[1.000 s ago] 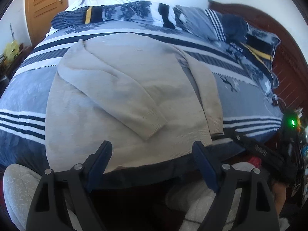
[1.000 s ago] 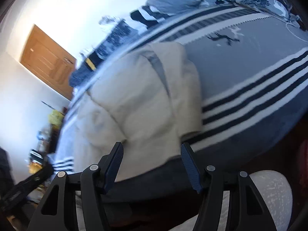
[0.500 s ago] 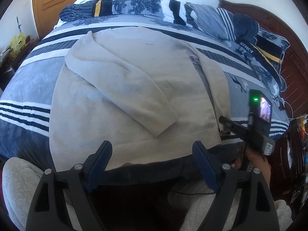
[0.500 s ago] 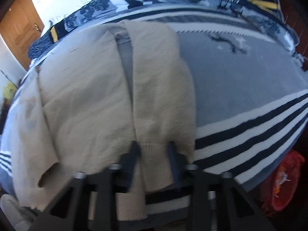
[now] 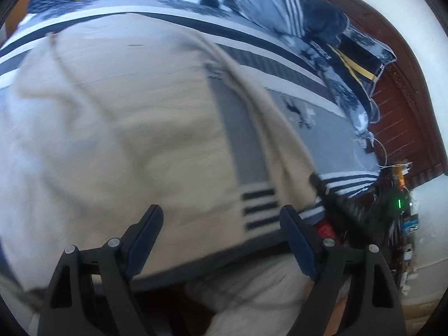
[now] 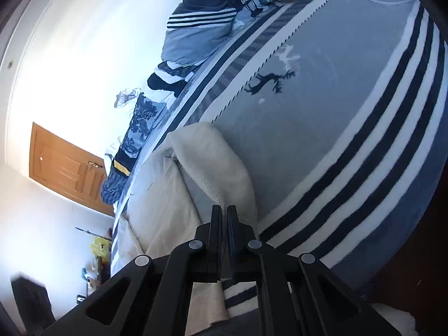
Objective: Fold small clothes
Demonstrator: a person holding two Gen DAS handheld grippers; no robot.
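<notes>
Striped bed (image 6: 350, 128), one beige sweater (image 5: 126, 140); right hand-held gripper (image 6: 223, 215) clamping its sleeve, left hand-held gripper (image 5: 221, 224) agape.

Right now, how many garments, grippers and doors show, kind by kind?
Sweater: 1
Grippers: 2, the left gripper open, the right gripper shut on the sweater's sleeve
Door: 1
Total: 4

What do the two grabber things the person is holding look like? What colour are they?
Both are made of black plastic, with angular arms that have triangle-shaped holes and round silver rivets at the joints. The left hand-held gripper has two flat fingers covered in dark blue pads. The right hand-held gripper has the same black frame and silver rivets, with thin dark fingers. No cables or writing show on either.
</notes>
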